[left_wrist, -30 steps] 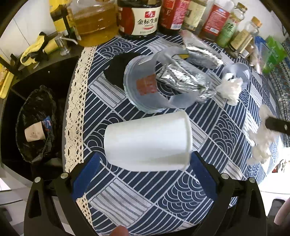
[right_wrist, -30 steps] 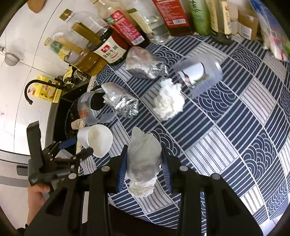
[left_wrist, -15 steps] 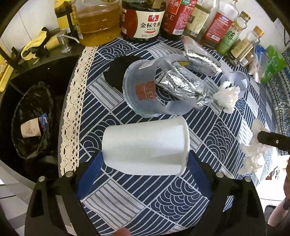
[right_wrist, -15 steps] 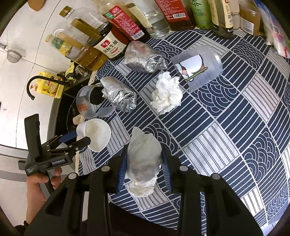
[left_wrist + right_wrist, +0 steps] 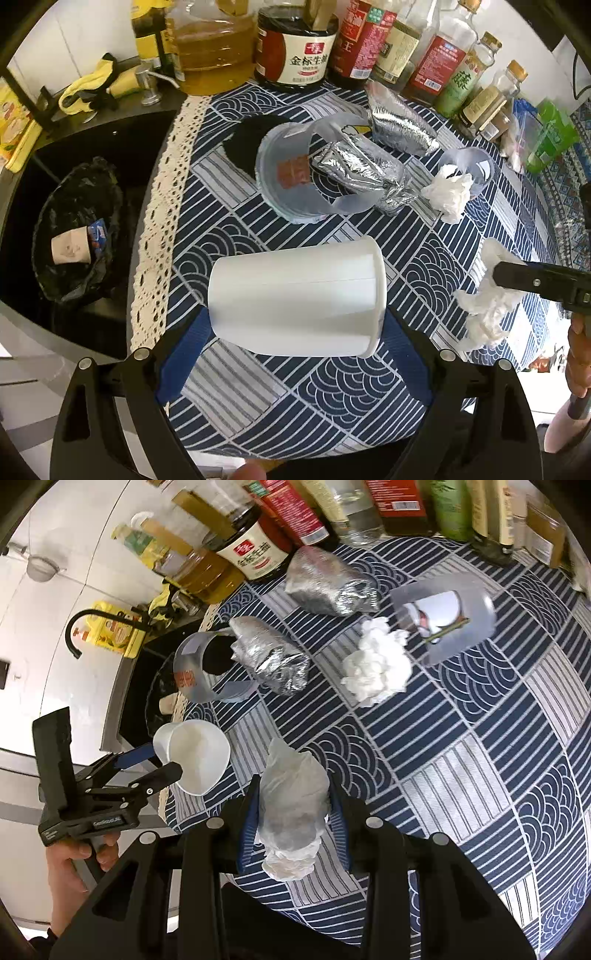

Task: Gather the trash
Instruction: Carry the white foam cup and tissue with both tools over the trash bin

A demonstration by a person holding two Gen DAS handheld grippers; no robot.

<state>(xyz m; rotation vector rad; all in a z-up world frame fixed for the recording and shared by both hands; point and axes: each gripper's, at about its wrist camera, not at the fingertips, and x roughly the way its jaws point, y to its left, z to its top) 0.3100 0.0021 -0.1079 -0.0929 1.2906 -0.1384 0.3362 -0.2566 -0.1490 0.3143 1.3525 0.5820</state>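
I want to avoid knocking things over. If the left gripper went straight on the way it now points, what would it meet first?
Probably the blue patterned tablecloth just beyond the white paper cup held in the left gripper. The cut plastic bottle lies farther along; depth is hard to judge.

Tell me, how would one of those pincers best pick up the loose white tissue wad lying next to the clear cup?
Probably from straight above, pinching the crumpled tissue across its bulging middle. It is a soft, uneven heap flat on the tablecloth, so it should squash between the fingers. The side facing the clear cup looks crowded; the other sides seem open.
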